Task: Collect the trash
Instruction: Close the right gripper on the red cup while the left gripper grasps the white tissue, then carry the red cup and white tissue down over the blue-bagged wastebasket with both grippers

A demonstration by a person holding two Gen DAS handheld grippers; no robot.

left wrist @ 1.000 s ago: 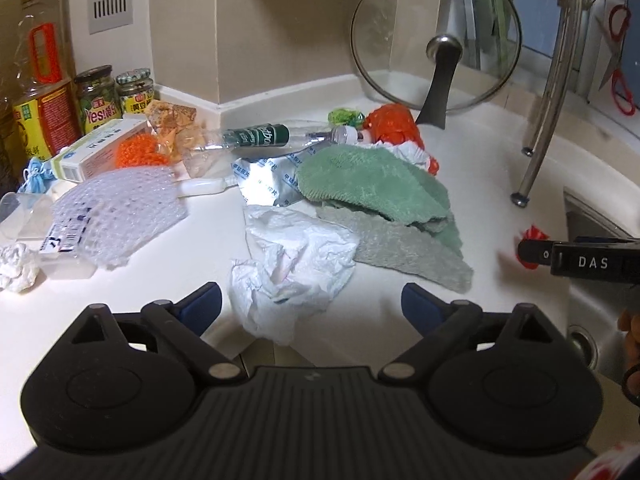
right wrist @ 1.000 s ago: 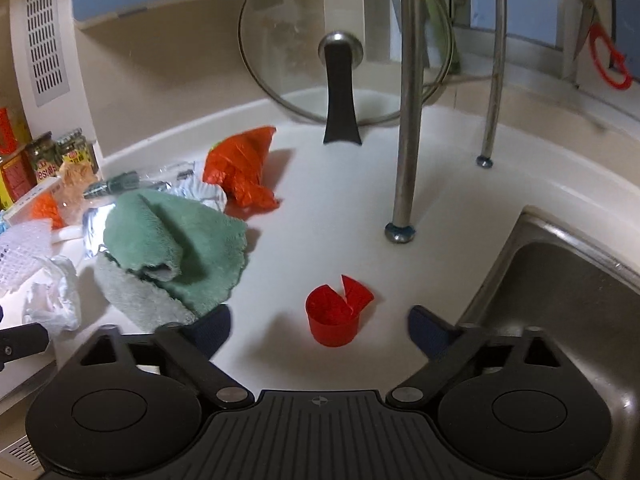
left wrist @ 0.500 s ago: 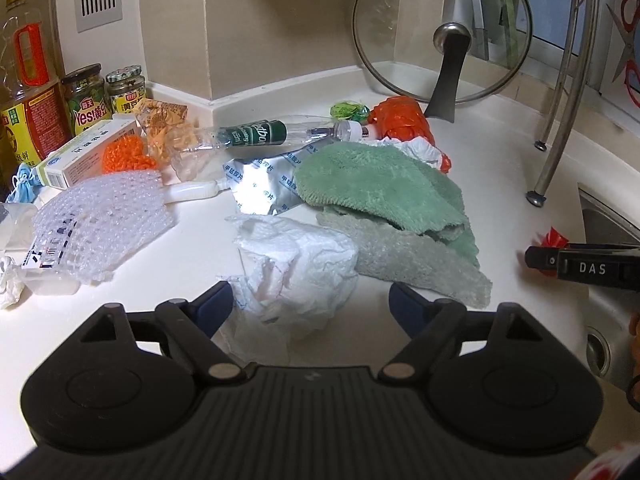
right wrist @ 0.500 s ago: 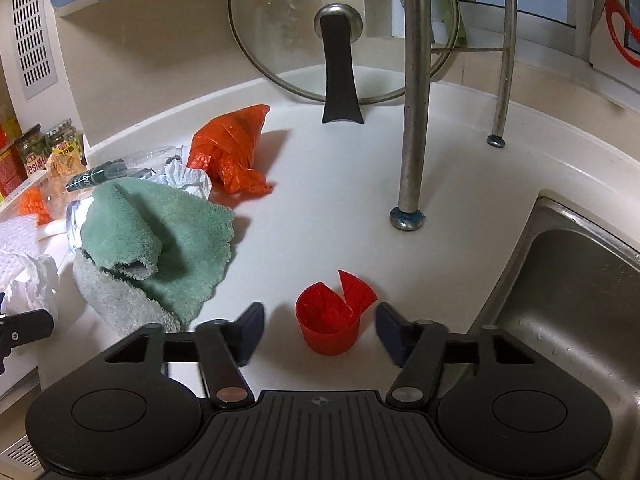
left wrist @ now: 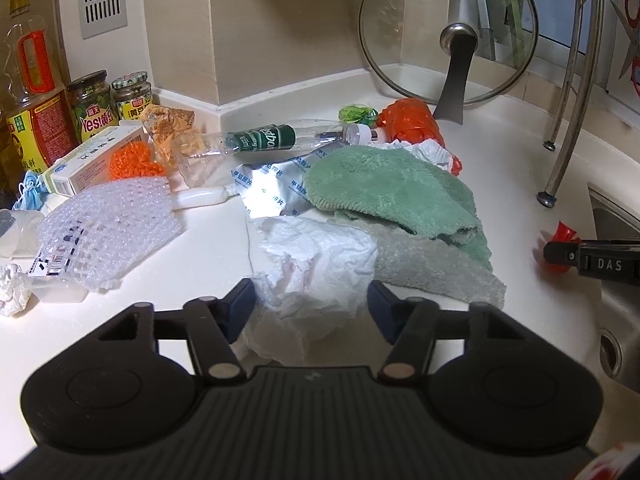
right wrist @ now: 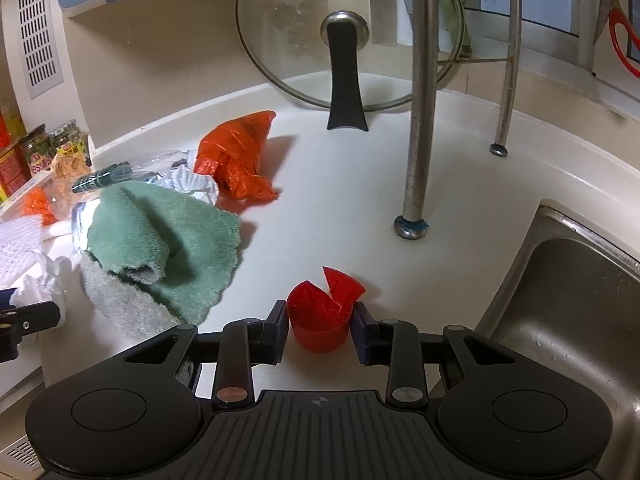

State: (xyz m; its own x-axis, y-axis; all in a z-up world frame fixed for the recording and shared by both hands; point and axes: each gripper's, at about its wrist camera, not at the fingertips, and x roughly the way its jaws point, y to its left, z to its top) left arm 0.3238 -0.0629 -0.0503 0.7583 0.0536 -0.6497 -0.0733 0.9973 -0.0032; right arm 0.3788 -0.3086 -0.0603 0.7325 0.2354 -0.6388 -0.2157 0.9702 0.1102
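Note:
A crumpled white paper towel [left wrist: 316,276] lies on the white counter between the fingers of my left gripper [left wrist: 310,306], which is open around it. My right gripper [right wrist: 320,330] is shut on a torn red cup [right wrist: 322,312] that stands on the counter beside the sink; the pads touch both its sides. The red cup also shows in the left wrist view [left wrist: 558,246], half hidden by the right gripper's finger. An orange plastic bag [right wrist: 236,160], an empty clear bottle [left wrist: 276,142], a foil wrapper [left wrist: 272,190] and bubble wrap [left wrist: 104,232] lie further back.
A green towel [left wrist: 392,196] lies folded beside the paper towel. A glass lid [right wrist: 344,48] leans on the back wall. Rack legs [right wrist: 418,120] stand on the counter. The steel sink [right wrist: 572,320] is to the right. Jars [left wrist: 90,106] and a box [left wrist: 96,160] stand at the left.
My right gripper has moved forward and closed its fingers onto the red cup. My left gripper has moved forward and narrowed, so the paper towel now sits between its fingers.

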